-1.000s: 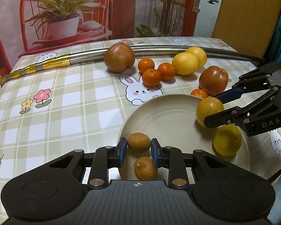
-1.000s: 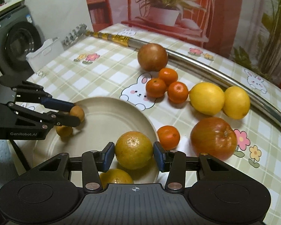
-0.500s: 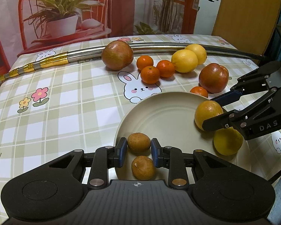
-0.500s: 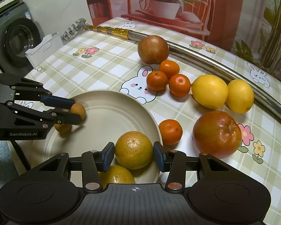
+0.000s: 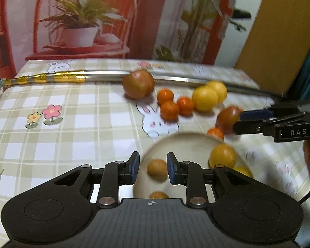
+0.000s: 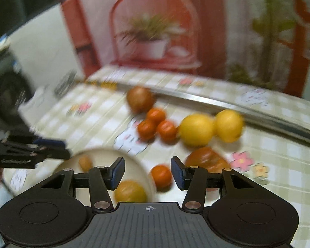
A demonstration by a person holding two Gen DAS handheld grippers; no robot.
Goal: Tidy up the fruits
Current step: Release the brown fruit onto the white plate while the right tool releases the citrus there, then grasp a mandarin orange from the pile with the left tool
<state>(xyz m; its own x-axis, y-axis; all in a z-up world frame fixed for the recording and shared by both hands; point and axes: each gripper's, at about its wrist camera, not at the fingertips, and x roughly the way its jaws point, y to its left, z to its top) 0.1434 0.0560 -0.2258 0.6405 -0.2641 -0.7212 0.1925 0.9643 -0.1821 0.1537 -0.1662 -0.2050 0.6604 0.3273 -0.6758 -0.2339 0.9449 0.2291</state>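
both grippers' fingers (image 5: 134,165) apart over plate (image 5: 188,142)

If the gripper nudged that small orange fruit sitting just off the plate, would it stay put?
Probably not. The small orange fruit looks round and lies loose on the flat tablecloth, so it would likely roll. Its small size suggests it is light. The plate rim beside it might stop it on that side.

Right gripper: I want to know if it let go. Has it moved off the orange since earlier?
Yes. The right gripper has opened and pulled up and back; the orange lies free on the plate.
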